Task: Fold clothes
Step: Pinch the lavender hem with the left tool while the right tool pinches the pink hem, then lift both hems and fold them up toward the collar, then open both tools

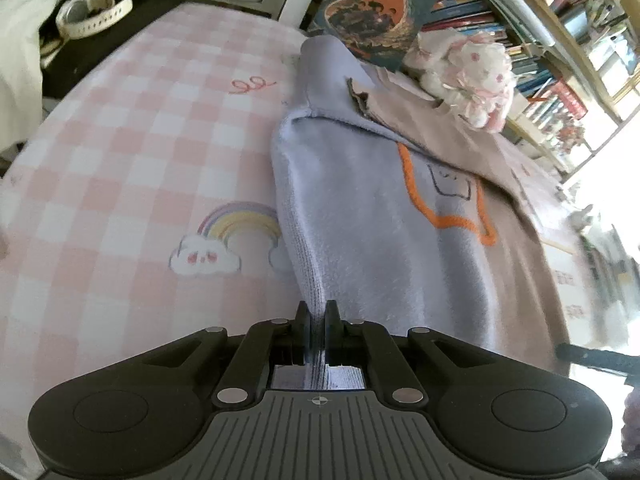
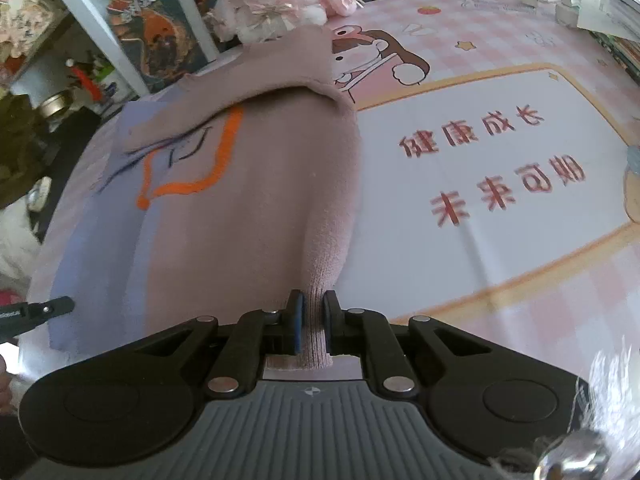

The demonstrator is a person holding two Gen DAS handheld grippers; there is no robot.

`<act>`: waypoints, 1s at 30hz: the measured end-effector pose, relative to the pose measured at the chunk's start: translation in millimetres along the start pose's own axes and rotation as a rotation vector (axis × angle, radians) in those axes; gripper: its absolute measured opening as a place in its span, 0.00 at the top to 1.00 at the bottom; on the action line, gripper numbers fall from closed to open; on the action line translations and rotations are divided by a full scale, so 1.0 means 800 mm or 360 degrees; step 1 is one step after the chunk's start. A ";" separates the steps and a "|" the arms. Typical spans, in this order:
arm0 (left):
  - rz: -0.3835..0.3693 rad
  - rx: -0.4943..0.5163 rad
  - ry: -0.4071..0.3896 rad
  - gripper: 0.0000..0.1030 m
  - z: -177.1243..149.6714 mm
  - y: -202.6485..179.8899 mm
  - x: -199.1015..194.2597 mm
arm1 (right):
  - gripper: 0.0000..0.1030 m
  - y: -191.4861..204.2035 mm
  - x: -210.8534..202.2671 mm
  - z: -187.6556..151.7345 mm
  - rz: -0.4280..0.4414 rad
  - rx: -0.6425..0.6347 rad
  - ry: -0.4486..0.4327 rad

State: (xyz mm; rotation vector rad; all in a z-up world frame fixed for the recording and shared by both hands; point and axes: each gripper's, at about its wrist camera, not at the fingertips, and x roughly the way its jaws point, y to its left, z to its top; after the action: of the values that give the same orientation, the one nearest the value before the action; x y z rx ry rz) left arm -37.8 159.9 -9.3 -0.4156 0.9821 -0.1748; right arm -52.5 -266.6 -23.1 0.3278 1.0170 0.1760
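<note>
A two-tone sweater lies on a pink checked mat (image 1: pixel 120 168). Its lavender half (image 1: pixel 360 208) and mauve half (image 2: pixel 256 200) meet at an orange star outline (image 1: pixel 440 208), which also shows in the right wrist view (image 2: pixel 192 184). Both sleeves are folded in over the body. My left gripper (image 1: pixel 318 320) is shut on the lavender ribbed hem at the near left corner. My right gripper (image 2: pixel 312 312) is shut on the mauve ribbed hem at the near right corner. The left gripper's tip (image 2: pixel 48 308) shows at the left edge of the right wrist view.
A pink plush toy (image 1: pixel 472 80) and a standing book (image 1: pixel 384 12) sit behind the sweater by the bookshelves (image 1: pixel 560 40). A white watch (image 1: pixel 88 12) lies at the far left. The mat has a printed white panel (image 2: pixel 500 168) to the right of the sweater.
</note>
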 end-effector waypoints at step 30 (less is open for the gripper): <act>-0.0491 -0.0587 -0.0597 0.96 0.171 -0.010 0.057 | 0.94 -0.028 -0.029 0.211 0.0505 0.0595 -0.0678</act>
State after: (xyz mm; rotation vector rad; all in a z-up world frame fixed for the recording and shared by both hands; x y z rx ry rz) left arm 101.8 173.5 25.8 -0.9059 0.5733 -0.1855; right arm 79.7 -326.2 69.6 0.8326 0.5655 0.1910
